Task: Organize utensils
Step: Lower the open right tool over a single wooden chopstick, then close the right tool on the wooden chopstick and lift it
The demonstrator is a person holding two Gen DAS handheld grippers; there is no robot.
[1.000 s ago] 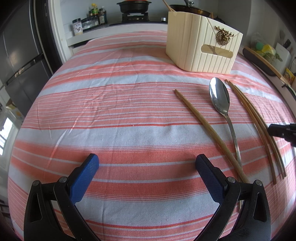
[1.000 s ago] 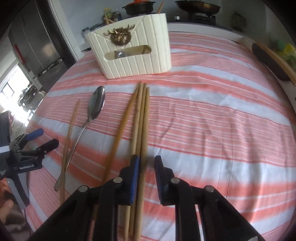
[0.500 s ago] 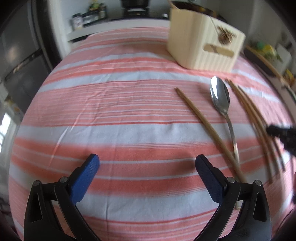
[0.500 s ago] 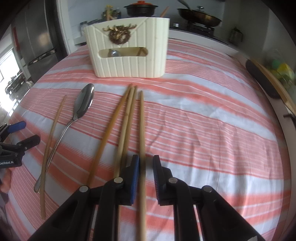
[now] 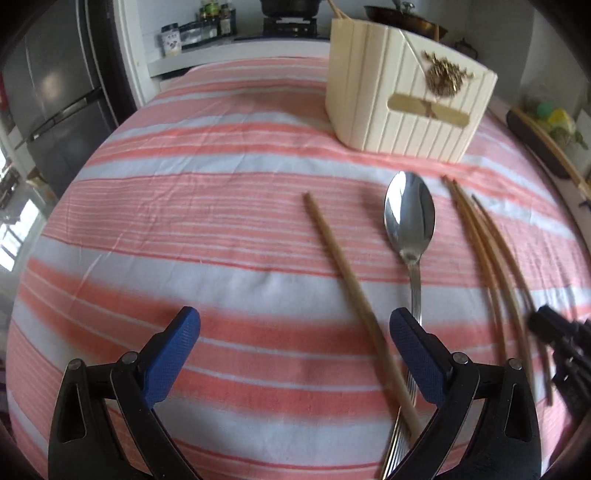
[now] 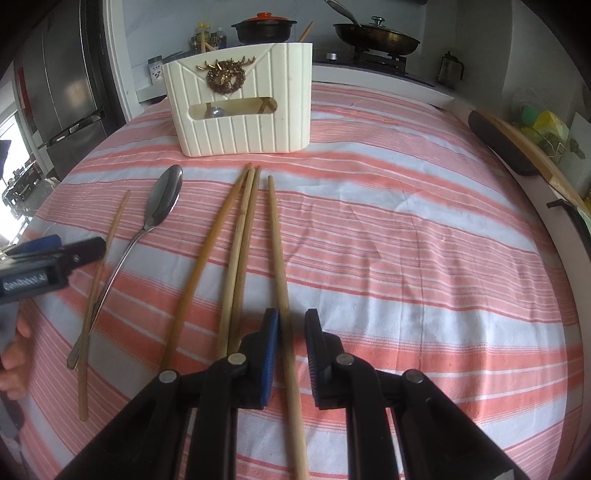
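A cream utensil holder (image 6: 240, 103) with a gold deer emblem stands at the far side of the striped tablecloth; it also shows in the left wrist view (image 5: 406, 99). A metal spoon (image 6: 159, 206) and several wooden chopsticks lie in front of it. My right gripper (image 6: 291, 332) is narrowly open, its jaws either side of one separated chopstick (image 6: 277, 236). My left gripper (image 5: 295, 332) is wide open and empty, with a lone chopstick (image 5: 343, 266) and the spoon (image 5: 410, 218) by its right finger.
A fridge (image 5: 62, 99) stands at the left. A stove with a pot (image 6: 264, 29) and a pan (image 6: 376, 35) is behind the table. A wooden board (image 6: 517, 147) lies by the table's right edge.
My right gripper has slid one chopstick to the right, apart from the other three. My left gripper has moved right, toward the lone chopstick and spoon.
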